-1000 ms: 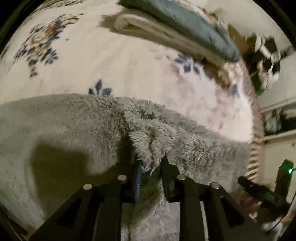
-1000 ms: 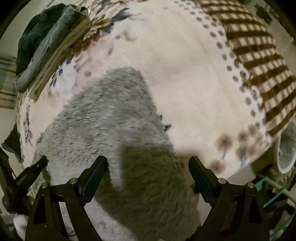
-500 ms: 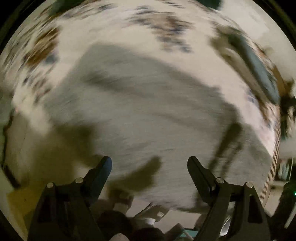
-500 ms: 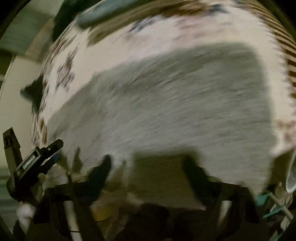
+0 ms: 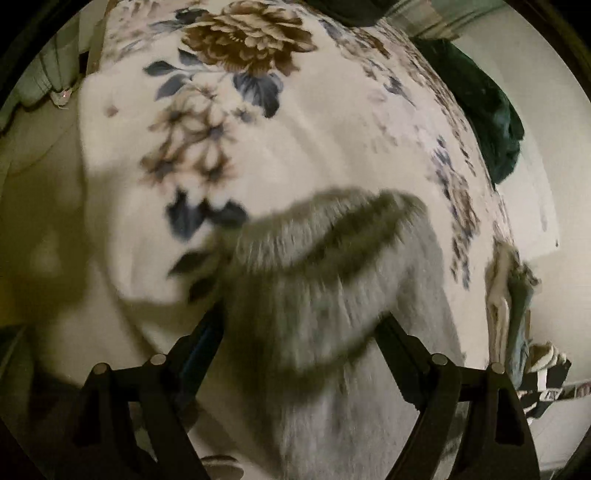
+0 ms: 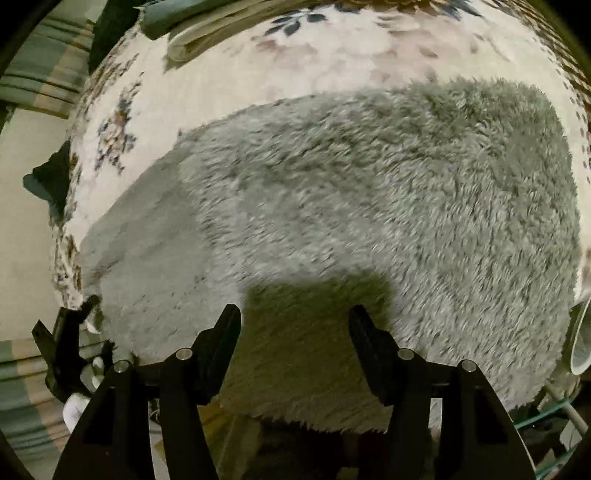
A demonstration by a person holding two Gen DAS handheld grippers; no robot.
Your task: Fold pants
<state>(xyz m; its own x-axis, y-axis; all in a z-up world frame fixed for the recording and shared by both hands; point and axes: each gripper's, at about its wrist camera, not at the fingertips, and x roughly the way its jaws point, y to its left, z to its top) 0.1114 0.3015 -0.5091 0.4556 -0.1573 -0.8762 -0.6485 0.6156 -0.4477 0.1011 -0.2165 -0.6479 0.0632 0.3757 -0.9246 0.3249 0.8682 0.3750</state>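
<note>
The grey fluffy pants [image 6: 369, 206] lie spread flat on a floral blanket [image 6: 332, 55]; the right wrist view shows them as a wide folded slab. My right gripper [image 6: 295, 325] is open and empty, its fingers just above the pants' near edge. In the left wrist view one end of the pants [image 5: 332, 280] lies between my open left gripper's [image 5: 299, 321] fingers, with a raised fold across it. The left gripper holds nothing. It also shows at the lower left of the right wrist view [image 6: 70, 350].
Folded clothes [image 6: 192, 26] are stacked at the blanket's far edge. A dark green garment [image 5: 484, 122] lies at the blanket's right edge in the left wrist view. The blanket drops off to the floor on the left [image 5: 40, 221].
My left gripper has let go of the pants edge, opened, and swung round to one end of the pants. My right gripper has pulled back to the pants' near edge, still open.
</note>
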